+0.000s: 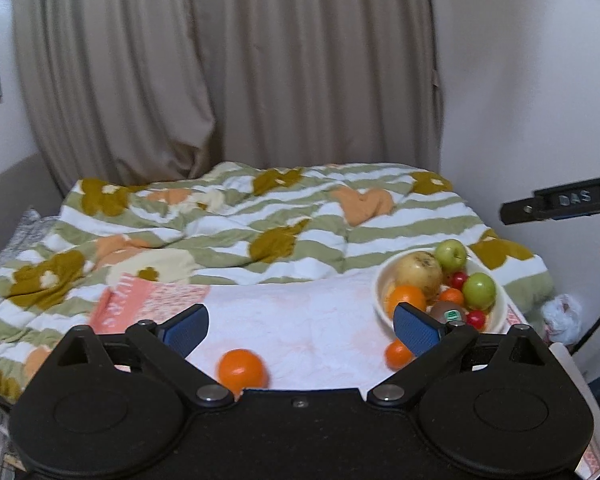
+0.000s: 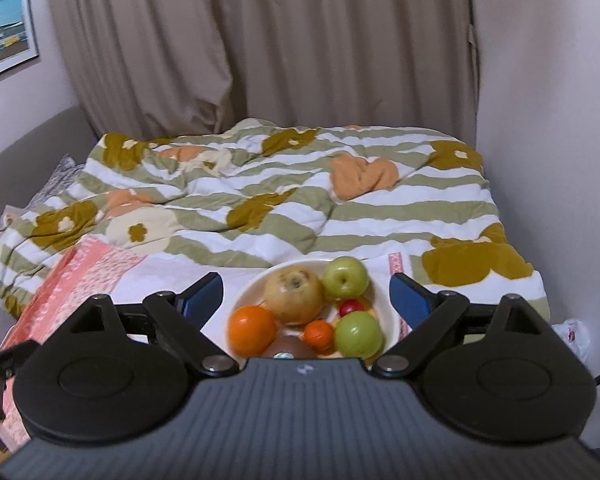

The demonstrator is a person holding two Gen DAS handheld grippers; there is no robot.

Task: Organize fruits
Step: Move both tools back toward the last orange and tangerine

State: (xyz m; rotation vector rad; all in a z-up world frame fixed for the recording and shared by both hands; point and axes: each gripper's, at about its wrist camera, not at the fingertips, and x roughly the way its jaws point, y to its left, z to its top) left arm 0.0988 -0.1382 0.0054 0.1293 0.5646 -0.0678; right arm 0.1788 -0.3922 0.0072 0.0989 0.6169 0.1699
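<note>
You are partway through gathering the fruit: most of it already sits in the round cream bowl (image 2: 384, 280) on the white-and-pink cloth (image 1: 300, 320) spread over the bed, while two pieces lie loose on that cloth. The larger loose round orange (image 1: 242, 370) lies just ahead of your left gripper (image 1: 302, 326), a little toward its left finger; the smaller round orange (image 1: 398, 354) lies beside the bowl, partly hidden behind the right blue finger pad (image 1: 416, 330). Both your left gripper and your right gripper (image 2: 306, 296) stand spread wide and hold nothing.

By my reading, the step in hand is collecting the remaining loose oranges. The next move likely calls for lowering the left gripper so its fingers straddle the larger orange, closing gently, then carrying it right to the bowl.

The oranges are round, so neither has a long axis or a facing that matters; any approach angle should do. In the bowl, the big yellow-brown pear-like fruit (image 2: 294, 294) shows its calyx end upward toward you, and the far green apple (image 2: 346, 278) shows its stem dimple up. The bowl is crowded, so pick a gap.
</note>
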